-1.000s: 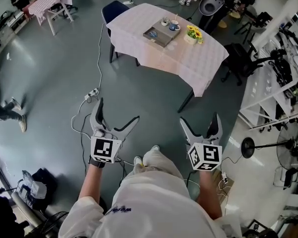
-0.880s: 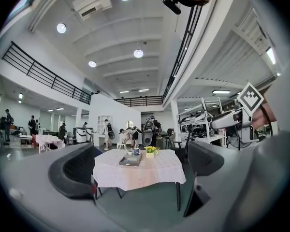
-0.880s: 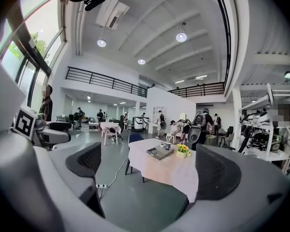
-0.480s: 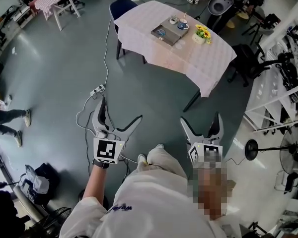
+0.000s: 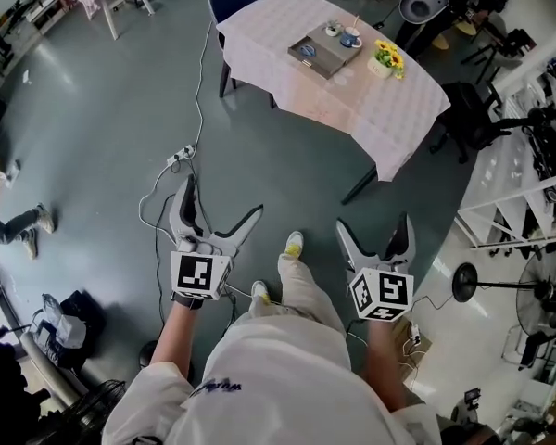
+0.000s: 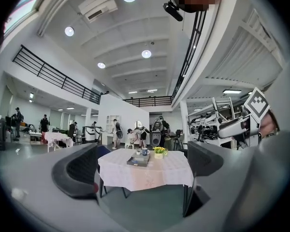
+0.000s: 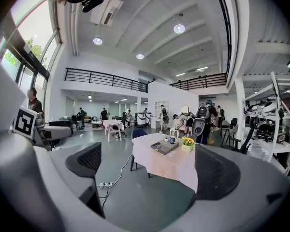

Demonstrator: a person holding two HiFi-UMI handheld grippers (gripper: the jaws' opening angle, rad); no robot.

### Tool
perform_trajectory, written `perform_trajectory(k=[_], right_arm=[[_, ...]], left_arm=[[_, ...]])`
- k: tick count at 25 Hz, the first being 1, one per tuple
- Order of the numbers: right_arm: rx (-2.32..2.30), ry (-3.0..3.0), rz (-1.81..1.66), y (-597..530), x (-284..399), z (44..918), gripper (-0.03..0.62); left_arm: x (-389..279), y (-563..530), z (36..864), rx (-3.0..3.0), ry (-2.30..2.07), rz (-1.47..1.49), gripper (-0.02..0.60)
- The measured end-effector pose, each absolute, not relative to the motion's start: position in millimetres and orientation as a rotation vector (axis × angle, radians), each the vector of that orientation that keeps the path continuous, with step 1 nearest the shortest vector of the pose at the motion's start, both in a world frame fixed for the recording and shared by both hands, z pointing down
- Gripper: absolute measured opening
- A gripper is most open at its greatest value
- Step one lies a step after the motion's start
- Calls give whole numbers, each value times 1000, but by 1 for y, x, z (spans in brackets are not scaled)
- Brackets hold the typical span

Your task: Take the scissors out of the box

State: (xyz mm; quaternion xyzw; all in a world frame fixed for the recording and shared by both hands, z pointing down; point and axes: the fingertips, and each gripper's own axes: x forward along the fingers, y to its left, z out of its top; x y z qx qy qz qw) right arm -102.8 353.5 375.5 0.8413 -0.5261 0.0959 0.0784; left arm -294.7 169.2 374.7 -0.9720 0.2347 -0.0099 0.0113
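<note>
No legible text, label or number.

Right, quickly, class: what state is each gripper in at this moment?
Grey left gripper: open, holding nothing.
Grey right gripper: open, holding nothing.

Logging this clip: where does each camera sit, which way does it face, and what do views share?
Head view: on the person's head, looking steeply down; torso, arms, left gripper and right gripper show, table ahead.
Left gripper view: on the left gripper, facing the table; its jaws apart, empty.
Right gripper view: on the right gripper, facing the table; jaws apart, empty.
Shared: all three show the table with grey box and flowers.
</note>
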Motion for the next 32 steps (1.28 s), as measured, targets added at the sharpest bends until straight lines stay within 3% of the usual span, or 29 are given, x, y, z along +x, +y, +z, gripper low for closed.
perform_trajectory(k=[13,27,32], right_arm=[[2484,-1655,302,253,16,384,589],[2420,-1775,323,190,142,398,521],[2426,-1825,357,180,155,401,488]], left_arm=[[-193,87,373,-2993,785,-91,565],[-71,52,374,-2959,789,-158,534],[-56,44,377,-2956,776,-216,474]])
